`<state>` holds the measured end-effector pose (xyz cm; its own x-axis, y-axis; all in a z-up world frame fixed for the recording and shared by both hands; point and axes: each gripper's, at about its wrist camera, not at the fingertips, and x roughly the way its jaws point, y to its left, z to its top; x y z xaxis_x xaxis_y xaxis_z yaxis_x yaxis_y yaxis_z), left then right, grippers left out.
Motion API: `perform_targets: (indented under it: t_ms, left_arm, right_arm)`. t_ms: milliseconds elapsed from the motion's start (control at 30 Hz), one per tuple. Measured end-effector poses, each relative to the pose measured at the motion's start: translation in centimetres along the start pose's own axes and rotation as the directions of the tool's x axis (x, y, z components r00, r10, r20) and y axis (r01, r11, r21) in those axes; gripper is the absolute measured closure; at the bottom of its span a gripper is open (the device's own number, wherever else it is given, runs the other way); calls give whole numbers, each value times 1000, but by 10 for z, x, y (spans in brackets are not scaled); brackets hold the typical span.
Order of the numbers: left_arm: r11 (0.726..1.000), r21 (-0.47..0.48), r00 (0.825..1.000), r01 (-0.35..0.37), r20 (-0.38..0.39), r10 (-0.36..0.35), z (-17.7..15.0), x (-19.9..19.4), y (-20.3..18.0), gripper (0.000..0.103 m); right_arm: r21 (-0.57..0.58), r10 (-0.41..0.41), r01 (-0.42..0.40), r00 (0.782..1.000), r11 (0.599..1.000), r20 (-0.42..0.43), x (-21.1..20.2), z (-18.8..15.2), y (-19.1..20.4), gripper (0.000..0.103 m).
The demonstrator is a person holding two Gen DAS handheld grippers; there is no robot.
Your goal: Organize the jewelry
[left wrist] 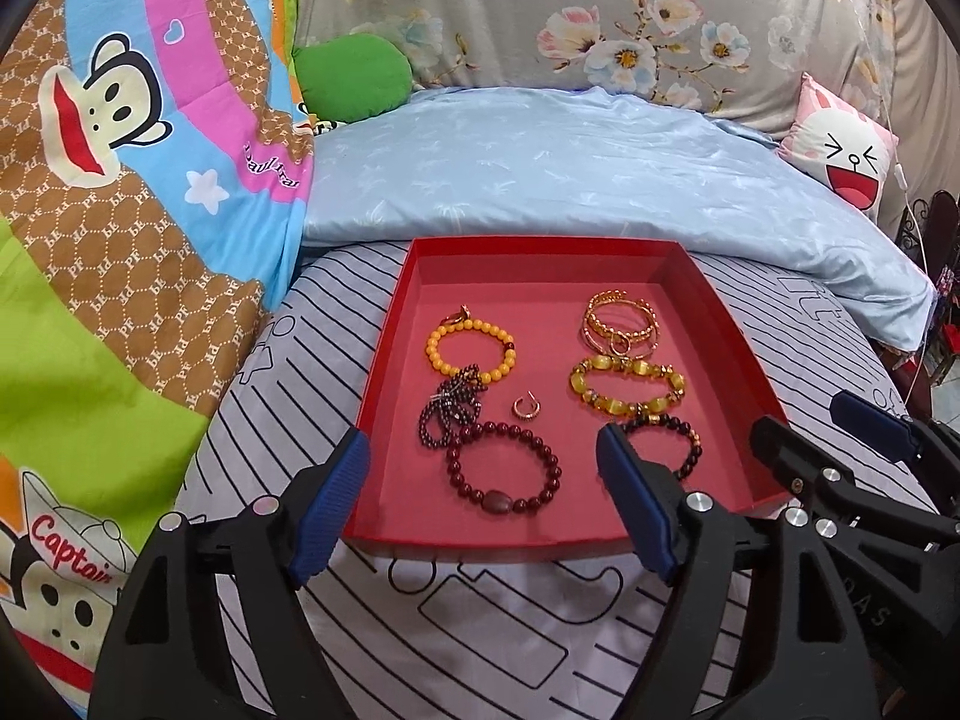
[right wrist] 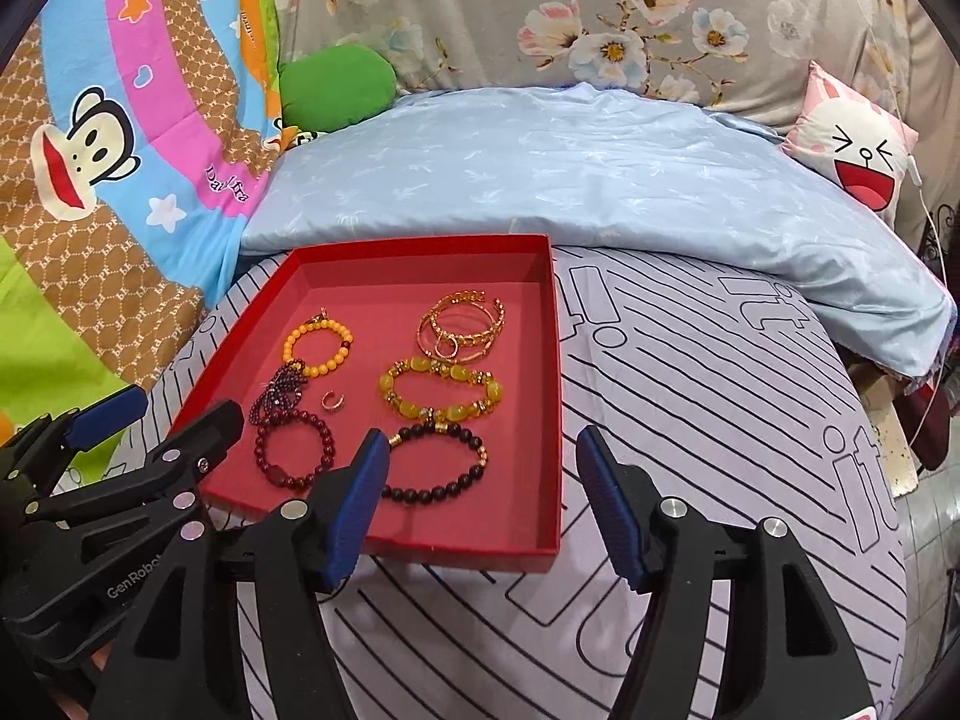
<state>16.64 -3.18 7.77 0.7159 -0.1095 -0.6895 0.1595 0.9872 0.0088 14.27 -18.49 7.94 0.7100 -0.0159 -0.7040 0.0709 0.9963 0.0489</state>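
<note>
A shallow red tray lies on the striped bed sheet. In it lie an orange bead bracelet, gold bangles, a yellow stone bracelet, a small ring, a dark purple bead strand, a dark red bracelet and a black bead bracelet. My left gripper hangs open above the tray's near edge, holding nothing. My right gripper is open and empty over the tray's near right corner.
A folded light blue quilt lies behind the tray. A cartoon monkey blanket rises at the left, with a green cushion beside it. A pink rabbit pillow sits at the far right, near the bed's edge.
</note>
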Motion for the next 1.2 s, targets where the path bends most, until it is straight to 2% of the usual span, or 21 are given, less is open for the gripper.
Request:
perform_targets:
  t_ms: [467, 700, 933, 1200]
  left_arm:
    - [1000, -2, 1000, -16, -15, 16, -23, -22, -1, 26]
    - [1000, -6, 999, -31, -19, 31, -29, -24, 1, 19]
    - [999, -16, 999, -36, -16, 36, -30, -25, 5, 14]
    - [999, -10, 999, -41, -22, 41, -32, -23, 5, 13]
  right_arm:
    - [11, -20, 20, 1000, 1000, -1, -20, -22, 1, 37]
    - [0, -37, 37, 999, 999, -1, -25, -29, 2, 36]
    - [22, -37, 37, 999, 999, 5, -28, -30, -3, 25]
    - [25, -40, 40, 999, 999, -20, -24, -33, -4, 19]
